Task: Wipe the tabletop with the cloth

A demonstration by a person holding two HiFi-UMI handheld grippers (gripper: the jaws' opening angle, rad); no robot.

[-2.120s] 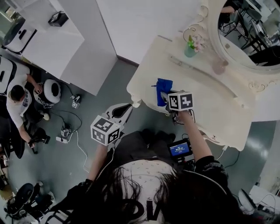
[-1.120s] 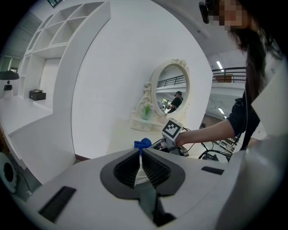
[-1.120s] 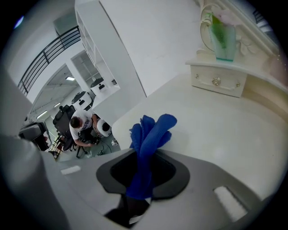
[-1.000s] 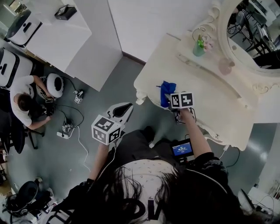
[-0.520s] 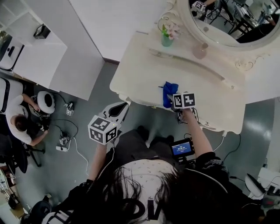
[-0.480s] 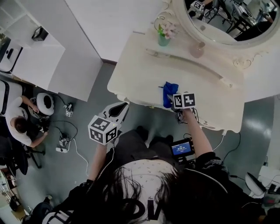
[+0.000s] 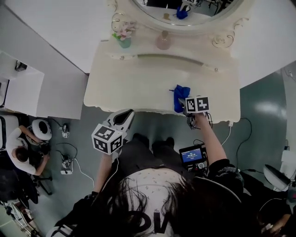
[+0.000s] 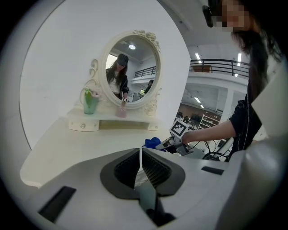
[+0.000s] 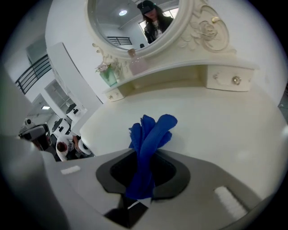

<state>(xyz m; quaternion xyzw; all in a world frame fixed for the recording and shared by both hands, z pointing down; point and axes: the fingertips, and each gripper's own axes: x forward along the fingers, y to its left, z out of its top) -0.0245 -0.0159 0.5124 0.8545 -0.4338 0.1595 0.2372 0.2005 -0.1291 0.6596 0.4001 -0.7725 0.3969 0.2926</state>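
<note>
Blue cloth (image 9: 153, 130) is pinched as a tight wad in the right claw (image 9: 146, 158), at the front right of the pale surface (image 7: 138, 85) — dragged like that, it may wipe only a thin stripe or pull free, and a long push could knock the vase (image 7: 123, 40) or bottle (image 7: 163, 41) at the back. The right arm (image 7: 208, 141) reaches forward toward the mirror (image 7: 185, 9); the left claw (image 8: 141, 164) — jaws together, empty — hangs just off the front edge.

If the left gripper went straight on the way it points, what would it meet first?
Likely the dressing table, at its front edge just ahead of the left gripper; depth is unclear.
</note>
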